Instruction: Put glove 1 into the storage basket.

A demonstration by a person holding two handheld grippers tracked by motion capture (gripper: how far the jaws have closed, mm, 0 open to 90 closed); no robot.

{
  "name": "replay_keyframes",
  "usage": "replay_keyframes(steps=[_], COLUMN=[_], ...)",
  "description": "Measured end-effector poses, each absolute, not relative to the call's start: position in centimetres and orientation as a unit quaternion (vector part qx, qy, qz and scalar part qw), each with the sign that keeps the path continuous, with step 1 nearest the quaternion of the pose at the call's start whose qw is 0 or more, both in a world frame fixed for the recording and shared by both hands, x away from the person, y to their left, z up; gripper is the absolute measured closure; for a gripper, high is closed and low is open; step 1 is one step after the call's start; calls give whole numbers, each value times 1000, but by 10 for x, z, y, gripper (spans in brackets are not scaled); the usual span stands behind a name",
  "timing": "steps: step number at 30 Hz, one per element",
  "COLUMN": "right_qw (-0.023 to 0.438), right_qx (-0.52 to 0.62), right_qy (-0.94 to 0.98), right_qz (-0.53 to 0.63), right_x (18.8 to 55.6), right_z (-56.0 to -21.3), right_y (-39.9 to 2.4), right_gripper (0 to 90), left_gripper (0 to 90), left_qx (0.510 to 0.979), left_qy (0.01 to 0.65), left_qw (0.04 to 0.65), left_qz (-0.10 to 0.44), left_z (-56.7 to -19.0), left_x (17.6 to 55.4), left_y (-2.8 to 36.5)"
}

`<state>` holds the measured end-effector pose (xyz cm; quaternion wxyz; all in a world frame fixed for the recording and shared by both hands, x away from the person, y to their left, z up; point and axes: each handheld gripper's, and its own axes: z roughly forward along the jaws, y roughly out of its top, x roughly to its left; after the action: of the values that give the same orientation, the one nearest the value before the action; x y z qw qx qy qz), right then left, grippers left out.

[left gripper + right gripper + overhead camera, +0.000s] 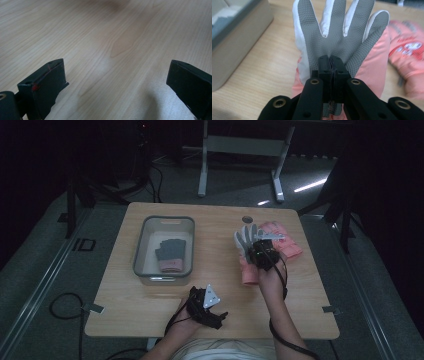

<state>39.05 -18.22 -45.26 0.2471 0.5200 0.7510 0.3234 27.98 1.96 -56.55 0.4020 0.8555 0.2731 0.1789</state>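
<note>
My right gripper is shut on a grey-and-white glove, pinched at its palm, with its fingers spread away from me. The glove hangs over a pink glove on the right half of the wooden table. A second pink glove lies just beyond. My left gripper rests low near the table's front edge, its jaws wide apart with only bare wood between them.
A grey bin stands on the left half of the table and holds a dark grey glove with a pink cuff. A round hole sits near the far edge. A metal frame stands on the floor beyond.
</note>
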Motion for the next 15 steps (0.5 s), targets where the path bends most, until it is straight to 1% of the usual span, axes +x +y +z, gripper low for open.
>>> replay_keyframes(steps=[6, 8, 11, 15], right_qw=[232, 230, 210, 195], right_qx=[528, 529, 545, 554], right_qy=[755, 755, 751, 749], right_qz=[311, 310, 308, 307], right_x=[394, 396, 402, 408], right_z=[-486, -490, -505, -517], right_y=[-175, -175, -173, -169], right_gripper=[879, 879, 878, 876], left_gripper=[20, 20, 20, 20], left_qx=[856, 856, 859, 859], left_qy=[274, 273, 265, 267], left_qw=[401, 401, 396, 394], left_qz=[180, 180, 186, 186], left_z=[-567, -567, -567, -568], left_x=[279, 279, 278, 278], left_y=[20, 19, 18, 18])
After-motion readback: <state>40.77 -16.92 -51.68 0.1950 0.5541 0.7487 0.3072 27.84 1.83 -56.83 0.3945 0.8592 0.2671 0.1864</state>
